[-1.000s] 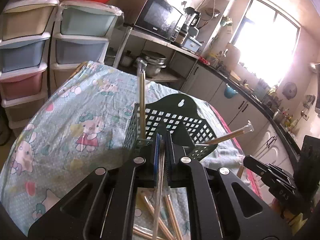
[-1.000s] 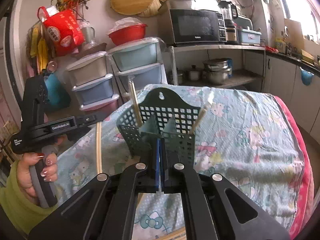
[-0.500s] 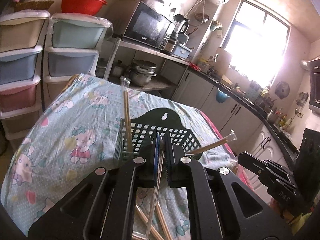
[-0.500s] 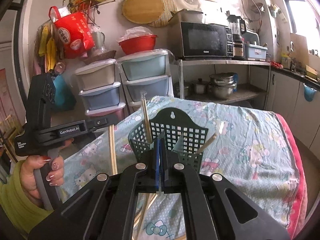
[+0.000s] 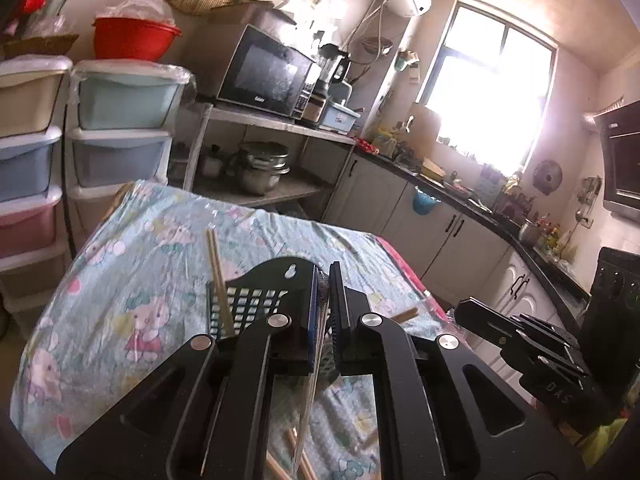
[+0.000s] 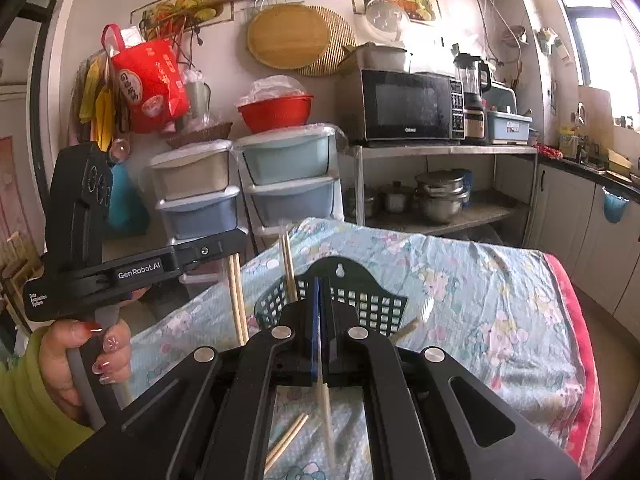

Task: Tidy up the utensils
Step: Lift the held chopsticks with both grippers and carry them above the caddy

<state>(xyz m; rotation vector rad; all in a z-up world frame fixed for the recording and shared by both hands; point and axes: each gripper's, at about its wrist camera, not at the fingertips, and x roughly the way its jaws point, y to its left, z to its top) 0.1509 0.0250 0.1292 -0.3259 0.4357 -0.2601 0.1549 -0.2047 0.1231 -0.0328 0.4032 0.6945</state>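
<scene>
A dark green slotted utensil basket stands on the cartoon-print tablecloth. A chopstick pair stands upright in its left compartment, and another stick leans out on the right. My left gripper is shut on a clear-wrapped chopstick pair that hangs down between its fingers, above the near side of the basket. From the right wrist view that gripper shows at the left with its sticks dangling. My right gripper is shut on another wrapped chopstick, also hanging.
Loose chopsticks lie on the cloth below the grippers. A person's hand in a green sleeve holds the left gripper. Stacked plastic drawers and a shelf with a microwave stand beyond the table's far edge.
Both grippers have risen with their chopsticks, so the basket and table sit lower in both views. The jaws stayed shut.
</scene>
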